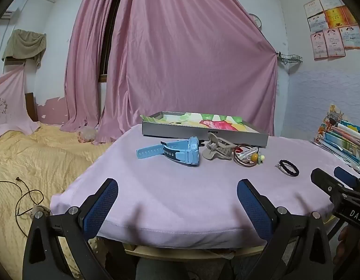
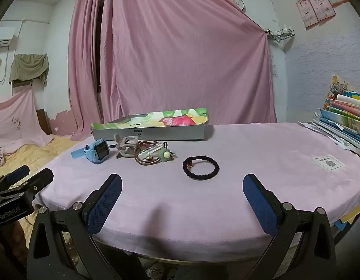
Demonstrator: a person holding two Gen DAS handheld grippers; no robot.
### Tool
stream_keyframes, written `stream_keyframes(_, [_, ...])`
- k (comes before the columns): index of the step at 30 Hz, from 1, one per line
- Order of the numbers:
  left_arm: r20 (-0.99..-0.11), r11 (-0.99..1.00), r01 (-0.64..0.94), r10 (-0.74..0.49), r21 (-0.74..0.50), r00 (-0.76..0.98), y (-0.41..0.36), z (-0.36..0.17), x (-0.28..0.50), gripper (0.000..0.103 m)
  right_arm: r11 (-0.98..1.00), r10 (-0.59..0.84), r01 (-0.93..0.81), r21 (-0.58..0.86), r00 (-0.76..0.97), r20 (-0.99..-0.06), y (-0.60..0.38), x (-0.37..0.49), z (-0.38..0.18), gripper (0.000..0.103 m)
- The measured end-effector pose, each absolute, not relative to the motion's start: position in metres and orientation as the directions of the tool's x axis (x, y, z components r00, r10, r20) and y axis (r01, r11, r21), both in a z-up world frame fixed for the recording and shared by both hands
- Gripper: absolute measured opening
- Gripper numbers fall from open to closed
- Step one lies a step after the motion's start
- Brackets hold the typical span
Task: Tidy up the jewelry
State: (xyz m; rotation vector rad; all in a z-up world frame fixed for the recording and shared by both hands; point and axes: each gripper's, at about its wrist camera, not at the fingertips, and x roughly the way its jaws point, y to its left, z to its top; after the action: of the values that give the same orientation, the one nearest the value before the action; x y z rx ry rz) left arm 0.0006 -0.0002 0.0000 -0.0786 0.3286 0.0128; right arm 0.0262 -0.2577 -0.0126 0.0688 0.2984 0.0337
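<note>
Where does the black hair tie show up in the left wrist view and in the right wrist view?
Left wrist view: black hair tie lies right of centre on the pink cloth, right of the brown loops.
Right wrist view: black hair tie lies near centre, ahead of the open jaws.
Shared landmark: the grey tray behind it.

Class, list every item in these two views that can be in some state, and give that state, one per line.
Left gripper: jaws open, empty.
Right gripper: jaws open, empty.
Tray: open-topped, on the table.
Blue watch: unfastened, outside the tray.
Hair claw: lying beside the watch.
Black hair tie: lying apart, flat.
</note>
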Motion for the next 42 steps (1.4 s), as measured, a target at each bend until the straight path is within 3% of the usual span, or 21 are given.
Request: stream_keyframes(42, [-0.316,0.996,-0.026,-0.001,-0.083,0.949,-0.0004,-0.0021,0.0003,0.102,0.997,0.049,-0.026,0.078,0.951,-0.304,-0.2578,0.0300,-0.0163,0.102])
